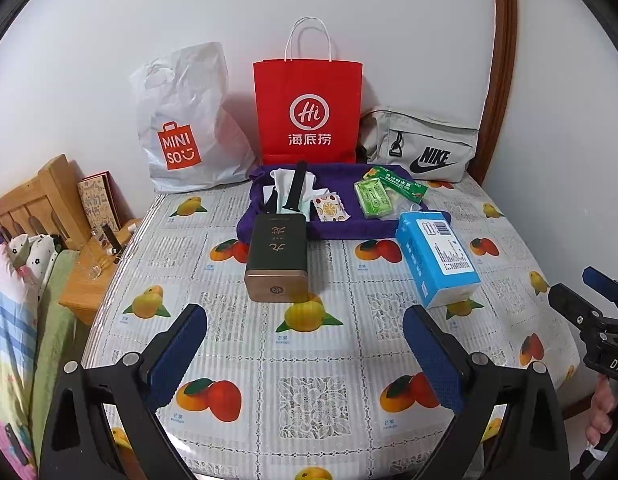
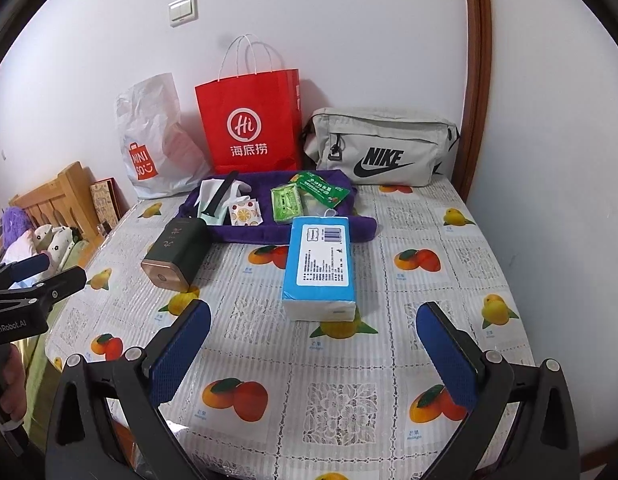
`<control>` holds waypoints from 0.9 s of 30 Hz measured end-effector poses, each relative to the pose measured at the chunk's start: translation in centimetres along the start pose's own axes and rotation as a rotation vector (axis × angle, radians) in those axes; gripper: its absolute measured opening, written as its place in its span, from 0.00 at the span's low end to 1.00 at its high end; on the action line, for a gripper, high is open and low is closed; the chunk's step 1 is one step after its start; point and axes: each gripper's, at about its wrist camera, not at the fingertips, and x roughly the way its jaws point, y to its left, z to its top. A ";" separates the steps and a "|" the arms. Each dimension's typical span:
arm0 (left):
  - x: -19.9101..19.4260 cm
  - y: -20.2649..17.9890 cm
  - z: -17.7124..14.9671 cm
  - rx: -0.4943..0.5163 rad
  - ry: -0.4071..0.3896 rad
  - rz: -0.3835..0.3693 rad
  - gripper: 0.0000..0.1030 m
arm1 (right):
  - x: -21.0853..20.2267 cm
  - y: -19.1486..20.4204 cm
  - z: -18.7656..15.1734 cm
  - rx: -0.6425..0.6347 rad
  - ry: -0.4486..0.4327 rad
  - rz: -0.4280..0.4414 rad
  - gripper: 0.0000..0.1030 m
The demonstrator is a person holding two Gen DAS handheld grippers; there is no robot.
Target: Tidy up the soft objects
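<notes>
A blue tissue pack [image 1: 437, 256] [image 2: 320, 266] lies on the fruit-print tablecloth, in front of a purple towel [image 1: 349, 229] [image 2: 269, 232]. On the towel lie green packets [image 1: 373, 198] [image 2: 285, 203], a white cloth with a black strap [image 1: 295, 192] [image 2: 219, 194] and a lemon-print sachet [image 1: 331, 208] [image 2: 245, 214]. A dark tin [image 1: 277, 262] [image 2: 177, 250] lies at the towel's front left. My left gripper [image 1: 305, 348] is open and empty above the table's near part. My right gripper [image 2: 313, 344] is open and empty, just short of the tissue pack.
At the back wall stand a white Miniso bag [image 1: 181, 128] [image 2: 153, 144], a red paper bag [image 1: 309, 112] [image 2: 249, 128] and a grey Nike bag [image 1: 425, 144] [image 2: 381, 144]. A wooden nightstand [image 1: 89, 276] and a bed are at the left.
</notes>
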 end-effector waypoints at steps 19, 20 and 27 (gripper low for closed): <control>-0.3 0.0 -0.1 -0.005 -0.007 0.009 0.97 | -0.2 0.2 -0.2 0.001 -0.004 0.008 0.98; -0.4 0.0 -0.1 -0.005 -0.007 0.009 0.97 | -0.3 0.1 -0.2 0.003 -0.003 0.008 0.98; -0.4 0.0 -0.1 -0.009 -0.005 0.009 0.97 | -0.4 0.0 -0.2 0.008 -0.007 0.009 0.98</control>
